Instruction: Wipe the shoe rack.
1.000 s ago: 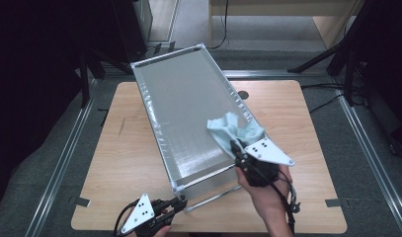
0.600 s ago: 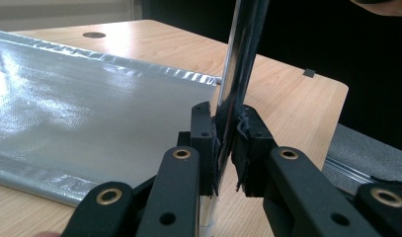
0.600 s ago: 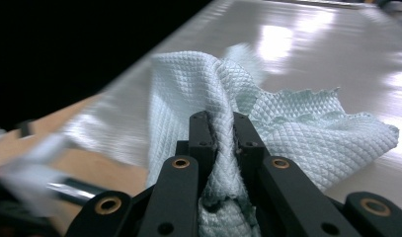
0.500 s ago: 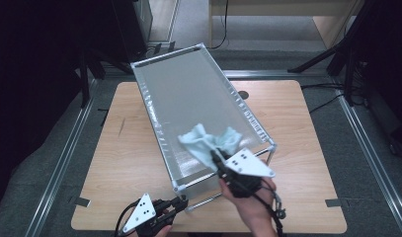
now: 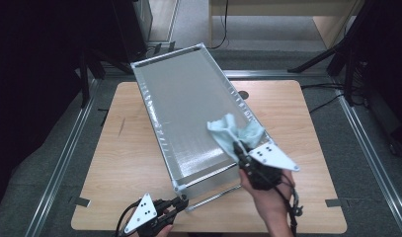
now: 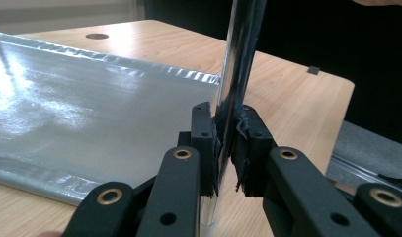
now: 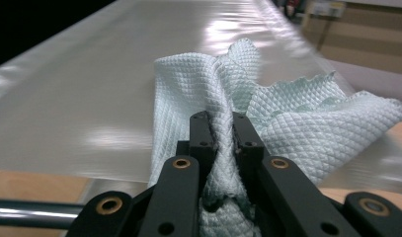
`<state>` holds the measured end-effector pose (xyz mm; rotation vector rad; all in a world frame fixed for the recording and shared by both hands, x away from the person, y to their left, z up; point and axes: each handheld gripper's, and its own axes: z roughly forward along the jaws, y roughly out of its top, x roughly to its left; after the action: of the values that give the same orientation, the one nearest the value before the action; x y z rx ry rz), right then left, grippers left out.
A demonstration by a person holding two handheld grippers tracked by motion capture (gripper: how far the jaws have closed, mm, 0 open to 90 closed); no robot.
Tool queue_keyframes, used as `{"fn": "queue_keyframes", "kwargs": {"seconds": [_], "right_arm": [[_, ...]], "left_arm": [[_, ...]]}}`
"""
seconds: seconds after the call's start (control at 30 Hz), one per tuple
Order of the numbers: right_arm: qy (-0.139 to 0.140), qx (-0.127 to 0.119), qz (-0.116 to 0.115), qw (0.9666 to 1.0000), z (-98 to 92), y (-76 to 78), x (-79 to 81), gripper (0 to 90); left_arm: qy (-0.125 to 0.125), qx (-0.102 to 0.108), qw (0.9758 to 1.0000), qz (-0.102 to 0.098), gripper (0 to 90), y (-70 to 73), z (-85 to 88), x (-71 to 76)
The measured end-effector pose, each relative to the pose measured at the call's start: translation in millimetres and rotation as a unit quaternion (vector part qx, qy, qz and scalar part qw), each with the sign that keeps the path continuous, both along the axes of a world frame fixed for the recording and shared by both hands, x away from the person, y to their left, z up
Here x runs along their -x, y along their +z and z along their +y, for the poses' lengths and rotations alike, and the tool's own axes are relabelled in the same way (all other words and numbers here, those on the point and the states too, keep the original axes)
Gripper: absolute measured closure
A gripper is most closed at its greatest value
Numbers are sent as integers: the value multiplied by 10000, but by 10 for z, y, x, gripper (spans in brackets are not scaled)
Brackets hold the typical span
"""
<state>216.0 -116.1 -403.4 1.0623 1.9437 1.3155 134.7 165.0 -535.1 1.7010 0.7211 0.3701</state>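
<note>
Right gripper, jaws pinched on a pale green cloth, rubs the silver panel near its desk-front right edge while left gripper clamps a front leg; wiping looks mid-way, far end likely left.

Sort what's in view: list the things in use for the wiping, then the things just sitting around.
In use: cloth, right gripper, left gripper, silver panel, its corner post.

Lying about: wooden table, table hole, floor cables.

Wooden table with round hole; cables on grey floor.
</note>
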Motion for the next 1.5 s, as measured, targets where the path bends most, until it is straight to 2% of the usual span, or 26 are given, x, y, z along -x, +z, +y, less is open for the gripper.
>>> {"fn": "queue_keyframes", "kwargs": {"seconds": [0.03, 0.1, 0.13, 0.17, 0.2, 0.3, 0.4, 0.53, 0.57, 0.6, 0.63, 0.67, 0.7, 0.77, 0.8, 0.87, 0.9, 1.0, 1.03, 1.13, 1.2, 1.23, 1.3, 1.37, 1.47, 1.5], "right_arm": [[333, 4, 19, 9994, 198, -10, 88, 820], [705, -75, 67, 9975, 399, -23, 190, 820], [705, -75, 67, 9975, 399, -23, 190, 820], [1065, -119, 57, 9942, 576, -32, 293, 820], [1168, -124, 42, 9931, 647, -32, 343, 820], [1402, -141, 45, 9900, 706, -12, 423, 820], [1402, -130, 36, 9900, 630, 0, 415, 820], [879, -275, -38, 9957, 249, 10, 312, 820], [492, -322, -126, 9982, -6, 19, 264, 819], [492, -322, -126, 9982, -6, 19, 264, 819], [127, -262, -277, 9992, -252, 35, 220, 819], [127, -262, -277, 9992, -252, 35, 220, 819], [-268, -244, -371, 9987, -480, 52, 195, 819], [-436, -298, -381, 9979, -582, 49, 187, 820], [-485, -654, -257, 9963, -718, 12, 186, 821], [-483, -680, -249, 9962, -715, -2, 198, 822], [-493, -633, -286, 9964, -683, -13, 221, 822], [-134, -563, -297, 9979, -425, -21, 327, 822], [-134, -563, -297, 9979, -425, -21, 327, 822], [303, -544, -306, 9976, -147, -41, 443, 821], [667, -585, -251, 9957, 3, -51, 514, 820], [1077, -602, -225, 9921, 172, -72, 598, 819], [1302, -585, -235, 9895, 303, -91, 674, 819], [1288, -473, -364, 9899, 355, -102, 711, 819], [1242, -475, -345, 9905, 311, -101, 692, 820], [1001, -479, -341, 9932, 189, -93, 638, 819]], "left_arm": [[5, 4, 10000, 7, 806, -1, -15, -9], [0, 29, 10000, 14, 805, -4, -23, -13], [0, 29, 10000, 14, 805, -4, -23, -13], [-13, 25, 10000, 10, 805, -5, -21, -15], [-13, 25, 10000, 10, 805, -5, -21, -15], [-32, 26, 10000, 17, 805, -4, -21, -20], [-61, 23, 10000, 22, 805, -4, -14, -26], [-84, 27, 10000, 19, 805, -9, -8, -31], [-81, 33, 10000, 25, 804, -10, -9, -32], [-81, 42, 10000, 27, 804, -11, -12, -34], [-77, 56, 9999, 33, 804, -13, -19, -37], [-77, 56, 9999, 33, 804, -13, -19, -37], [-79, 52, 9999, 45, 804, -13, -21, -43], [-73, 60, 9999, 48, 804, -14, -26, -43], [-72, 84, 9999, 66, 804, -15, -33, -46], [-84, 94, 9999, 74, 803, -16, -31, -52], [-96, 94, 9999, 75, 803, -17, -29, -55], [-100, 103, 9999, 79, 803, -19, -37, -64], [-117, 117, 9998, 85, 803, -21, -39, -72], [-119, 136, 9998, 100, 802, -20, -47, -81], [-117, 122, 9998, 100, 802, -19, -54, -83], [-102, 121, 9998, 93, 802, -19, -64, -82], [-105, 110, 9998, 88, 802, -17, -63, -85], [-128, 104, 9998, 93, 802, -16, -62, -88], [-135, 97, 9998, 101, 802, -16, -60, -91], [-132, 94, 9998, 104, 802, -15, -61, -90]]}}
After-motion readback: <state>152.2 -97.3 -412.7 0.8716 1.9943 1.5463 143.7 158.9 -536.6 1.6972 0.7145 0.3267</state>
